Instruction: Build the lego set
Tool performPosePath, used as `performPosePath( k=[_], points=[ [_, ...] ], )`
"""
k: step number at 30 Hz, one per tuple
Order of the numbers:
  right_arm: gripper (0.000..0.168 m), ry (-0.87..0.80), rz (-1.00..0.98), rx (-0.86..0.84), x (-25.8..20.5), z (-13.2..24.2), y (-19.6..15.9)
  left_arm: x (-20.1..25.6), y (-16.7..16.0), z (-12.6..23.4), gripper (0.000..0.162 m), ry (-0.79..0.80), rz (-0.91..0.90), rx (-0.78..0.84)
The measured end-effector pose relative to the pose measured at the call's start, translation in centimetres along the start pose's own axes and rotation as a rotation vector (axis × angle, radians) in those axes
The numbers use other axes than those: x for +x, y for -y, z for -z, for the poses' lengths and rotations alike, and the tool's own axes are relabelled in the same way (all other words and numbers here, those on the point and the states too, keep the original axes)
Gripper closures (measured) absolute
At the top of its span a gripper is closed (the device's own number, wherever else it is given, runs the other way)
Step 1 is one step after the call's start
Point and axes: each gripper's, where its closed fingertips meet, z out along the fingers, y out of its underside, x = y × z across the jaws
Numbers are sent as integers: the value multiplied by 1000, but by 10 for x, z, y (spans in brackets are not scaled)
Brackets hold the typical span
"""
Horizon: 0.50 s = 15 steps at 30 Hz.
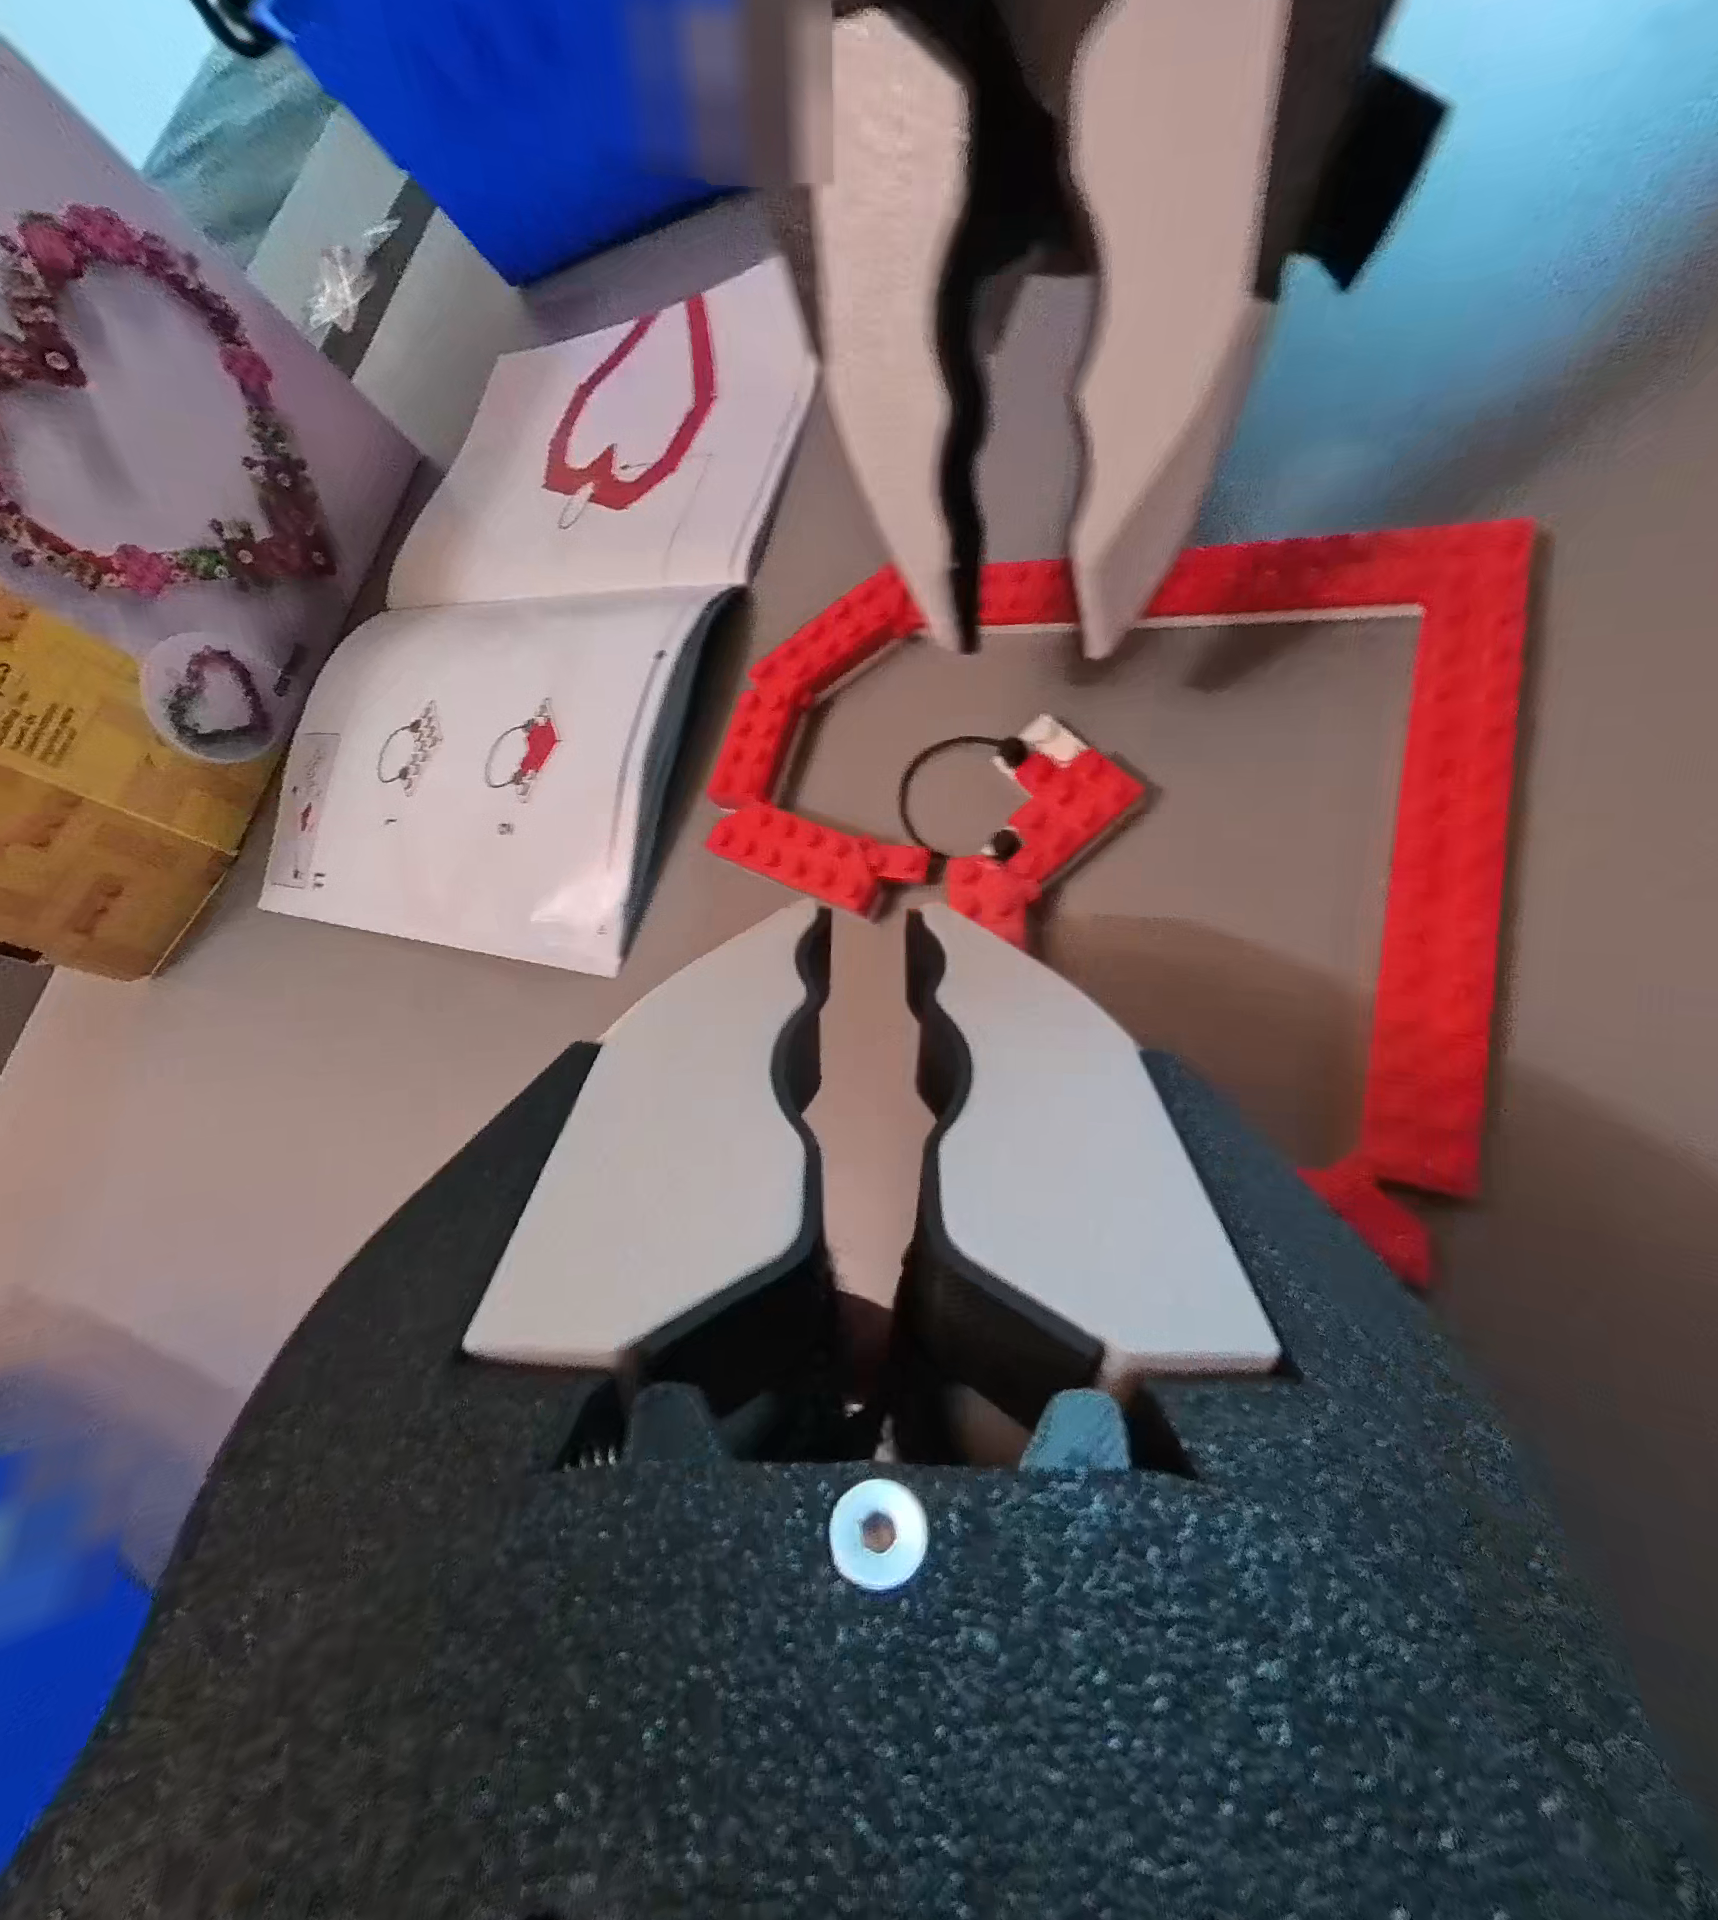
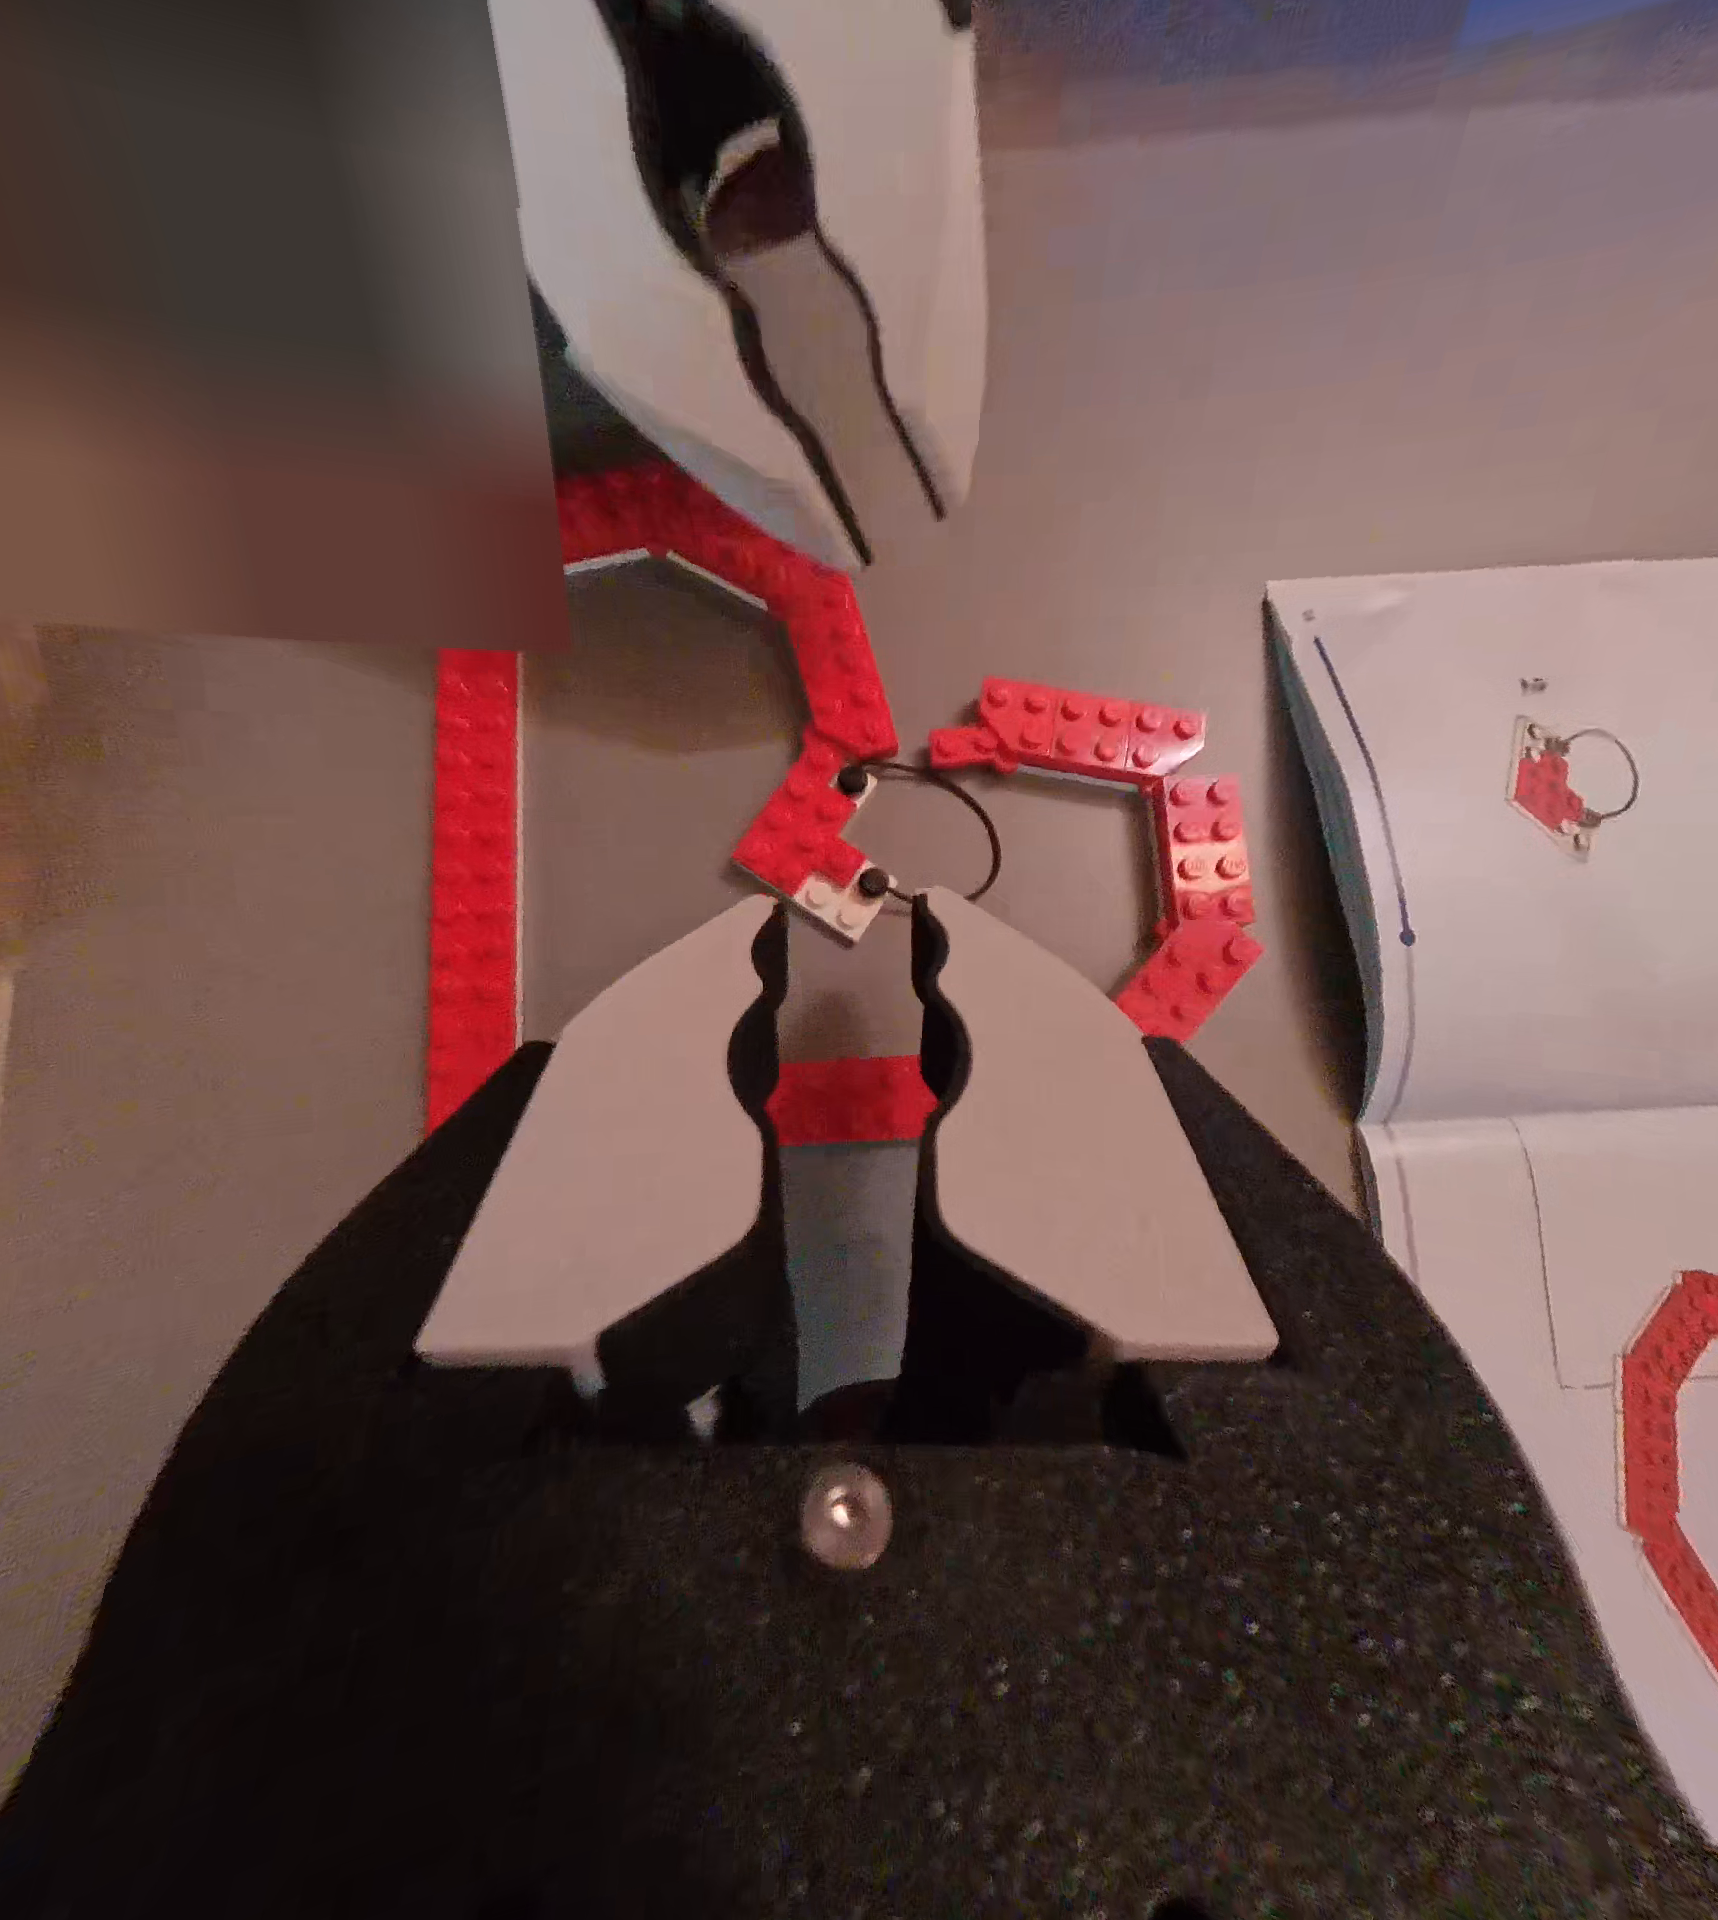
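Red plates make up a partly built heart frame point(image 1: 1457, 831) lying flat on the grey table point(image 1: 211, 1091); its long straight side runs away from the left gripper, off to its right. At the open top of the heart sits a small notch piece point(image 1: 1052, 821), red with a white corner plate and a thin black ring point(image 1: 948, 795) clipped to two black pins. Beside it, a curved run of red plates point(image 1: 793, 769) lies with a narrow gap showing between the two.

Left gripper point(image 1: 865, 914): fingers slightly apart, holding nothing, tips just short of that gap, pointing straight at it. Right gripper point(image 2: 850, 904): fingers likewise parted and empty, tips right at the white corner of the notch piece point(image 2: 803, 831), contact not resolvable. Grippers face each other across the notch, so each approaches along the other's line.

Judgement: joining step. The right gripper is nearer the notch piece, the left nearer the curved run point(image 2: 1177, 831). Closing the gap means pushing along the line between the grippers.

An open instruction booklet point(image 1: 543, 748) and box point(image 1: 107, 520) sit beyond the curved run.
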Motion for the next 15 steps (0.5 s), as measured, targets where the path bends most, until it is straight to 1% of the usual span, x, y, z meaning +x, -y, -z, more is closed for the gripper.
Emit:
performPosePath(
  k=[1, 3, 4, 6, 8, 11, 15],
  points=[
    [146, -4, -24, -50, 1, 2, -3, -7, 0, 0, 151, -11, 21, 0],
    [147, -20, -72, -117, -3, -9, -11, -20, -7, -4, 154, -58, 67, -51],
    [147, -19, -76, -132, -4, -6, -12, -26, -12, -8, 156, -68, 85, -87],
    [148, -53, -64, -151, -5, -15, -14, -25, -17, -16, 159, -146, 112, -145],
    [151, -49, -61, -133, -6, -22, -12, -22, -22, -24, 159, -197, 104, -192],
    [152, -23, -51, -101, -4, -20, -6, -22, -33, -31, 159, -207, 71, -255],
    [152, 30, 10, -70, 0, -24, -1, -17, -34, -36, 159, -239, 80, -250]
  ],
)
